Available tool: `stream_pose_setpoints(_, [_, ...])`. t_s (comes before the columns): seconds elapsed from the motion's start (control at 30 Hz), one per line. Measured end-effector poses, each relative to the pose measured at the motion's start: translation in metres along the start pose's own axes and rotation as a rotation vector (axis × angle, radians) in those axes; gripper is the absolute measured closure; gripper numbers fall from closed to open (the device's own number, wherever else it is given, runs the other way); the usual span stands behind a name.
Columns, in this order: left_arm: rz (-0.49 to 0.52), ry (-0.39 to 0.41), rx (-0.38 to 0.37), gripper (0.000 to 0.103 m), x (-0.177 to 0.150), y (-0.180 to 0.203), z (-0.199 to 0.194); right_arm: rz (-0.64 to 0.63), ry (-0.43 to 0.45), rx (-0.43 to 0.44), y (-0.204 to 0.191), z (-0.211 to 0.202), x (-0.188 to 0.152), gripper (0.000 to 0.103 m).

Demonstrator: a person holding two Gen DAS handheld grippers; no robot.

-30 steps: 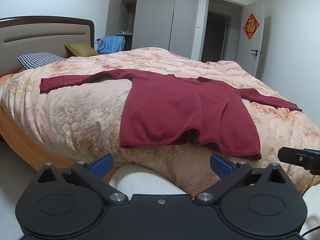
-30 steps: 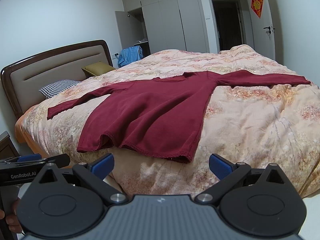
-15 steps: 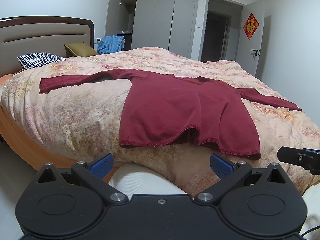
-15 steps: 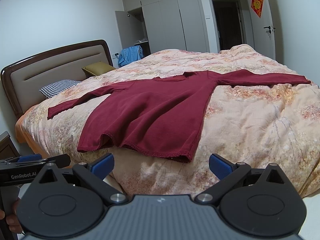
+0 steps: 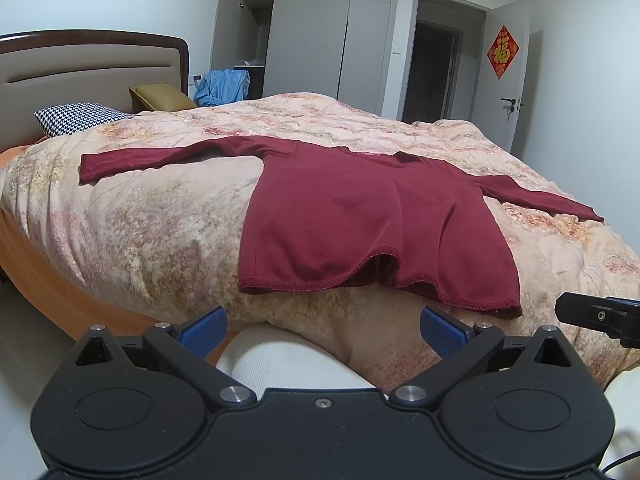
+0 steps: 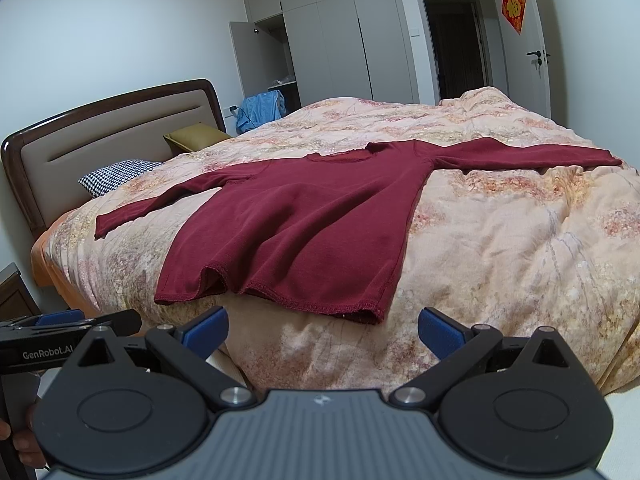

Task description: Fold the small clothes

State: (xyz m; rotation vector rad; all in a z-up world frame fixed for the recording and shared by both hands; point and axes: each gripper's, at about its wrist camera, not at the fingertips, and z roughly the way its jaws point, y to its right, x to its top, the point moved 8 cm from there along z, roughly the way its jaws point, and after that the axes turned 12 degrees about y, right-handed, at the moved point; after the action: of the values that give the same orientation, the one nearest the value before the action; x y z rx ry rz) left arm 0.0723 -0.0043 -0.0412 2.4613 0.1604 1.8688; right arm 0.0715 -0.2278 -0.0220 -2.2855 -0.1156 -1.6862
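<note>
A dark red long-sleeved top [image 5: 360,216] lies spread flat on the bed, sleeves out to both sides, hem toward me; it also shows in the right wrist view [image 6: 304,224]. My left gripper [image 5: 322,326] is open and empty, held off the bed's near edge, short of the hem. My right gripper [image 6: 322,326] is open and empty, also short of the hem. The right gripper's body shows at the right edge of the left wrist view [image 5: 600,314]; the left gripper's body shows at the left of the right wrist view [image 6: 60,340].
The bed has a floral peach quilt [image 5: 160,220], a padded headboard [image 5: 80,72], a houndstooth pillow [image 5: 78,118] and an olive cushion [image 5: 162,96]. Grey wardrobes [image 5: 320,32], blue clothing [image 5: 224,88] and an open doorway [image 5: 432,72] lie beyond. A white knee [image 5: 288,364] is below the left gripper.
</note>
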Motion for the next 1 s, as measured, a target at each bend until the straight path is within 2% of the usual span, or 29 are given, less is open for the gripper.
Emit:
stream_pose_setpoints(0.83, [-0.001, -0.003, 0.001, 0.001, -0.0001, -0.0003, 0.0003, 0.003, 0.000, 0.001, 0.0003, -0.0017, -0.0007, 0.000])
stream_pose_setpoints(1.0, [-0.008, -0.012, 0.004, 0.001, -0.0086, 0.0002, -0.0031, 0.001, 0.004, -0.001, -0.0017, -0.0033, -0.0022, 0.000])
